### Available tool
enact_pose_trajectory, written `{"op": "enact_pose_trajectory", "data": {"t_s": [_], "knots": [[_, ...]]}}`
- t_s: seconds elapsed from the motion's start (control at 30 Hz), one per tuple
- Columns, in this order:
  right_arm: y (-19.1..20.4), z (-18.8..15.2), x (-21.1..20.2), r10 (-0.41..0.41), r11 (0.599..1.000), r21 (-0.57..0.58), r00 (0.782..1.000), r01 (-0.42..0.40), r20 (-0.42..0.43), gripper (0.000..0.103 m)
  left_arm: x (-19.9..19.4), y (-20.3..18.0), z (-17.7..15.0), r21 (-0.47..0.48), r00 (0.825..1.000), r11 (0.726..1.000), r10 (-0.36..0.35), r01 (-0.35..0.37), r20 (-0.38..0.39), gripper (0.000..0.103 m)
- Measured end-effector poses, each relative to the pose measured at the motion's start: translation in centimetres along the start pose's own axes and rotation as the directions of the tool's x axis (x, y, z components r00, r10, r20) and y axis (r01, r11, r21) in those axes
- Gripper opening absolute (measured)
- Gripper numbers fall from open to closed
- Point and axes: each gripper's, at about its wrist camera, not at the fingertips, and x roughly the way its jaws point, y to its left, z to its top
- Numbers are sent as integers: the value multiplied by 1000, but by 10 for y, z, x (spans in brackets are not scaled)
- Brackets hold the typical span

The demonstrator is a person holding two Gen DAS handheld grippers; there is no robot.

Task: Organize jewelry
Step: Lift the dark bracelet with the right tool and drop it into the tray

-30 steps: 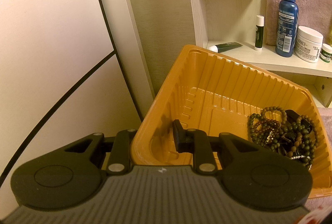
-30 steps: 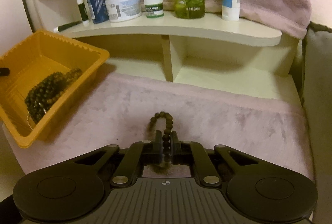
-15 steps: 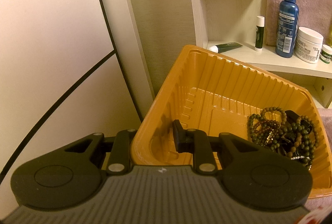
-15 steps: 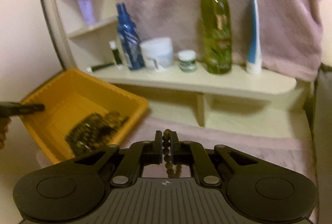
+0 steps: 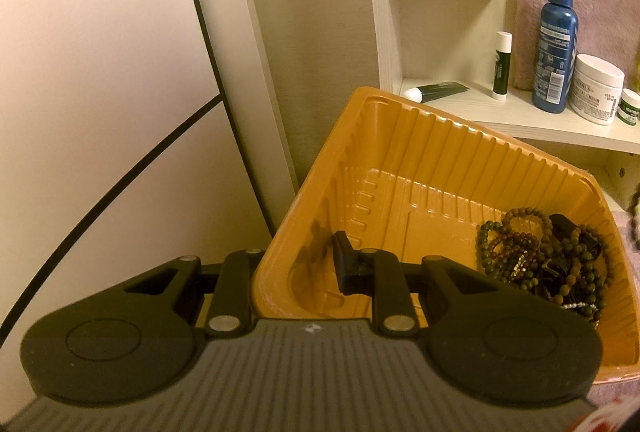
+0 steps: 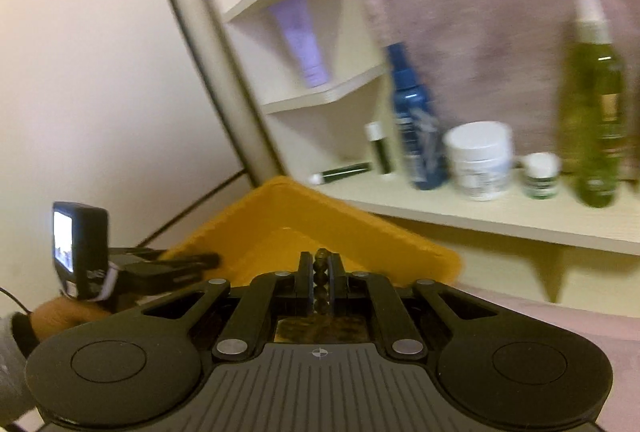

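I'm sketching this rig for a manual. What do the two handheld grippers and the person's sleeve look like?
Both the left gripper and the right gripper are matte black, with a ribbed grey body, two round discs, silver pivot pins and flat black fingers. Seen from the right wrist, the left gripper carries a small lit screen, and a thin black cable runs beside a grey sleeve.

A strand of dark round beads point(image 6: 320, 274) is hanging above the orange ribbed tray point(image 5: 420, 159), whose right corner is holding tangled beaded bracelets point(image 5: 544, 256).
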Motion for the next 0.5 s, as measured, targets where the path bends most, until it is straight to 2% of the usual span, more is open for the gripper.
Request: {"op": "enact_pose_trajectory", "data": {"t_s": [0.1, 0.23, 0.37, 0.5], "knots": [[7, 0, 20, 42, 999, 21, 999, -42, -26, 7, 0, 0, 0, -1, 1000, 1000, -1, 1, 1, 21], [7, -7, 48, 57, 998, 40, 995, -54, -78, 7, 1, 1, 0, -2, 1000, 1000, -1, 1, 1, 21], [1, -16, 75, 23, 999, 51, 990, -16, -136, 7, 1, 1, 0, -3, 1000, 1000, -3, 3, -1, 21], [-7, -22, 85, -28, 997, 61, 985, 39, -168, 7, 1, 0, 0, -5, 1000, 1000, -3, 3, -1, 21]]}}
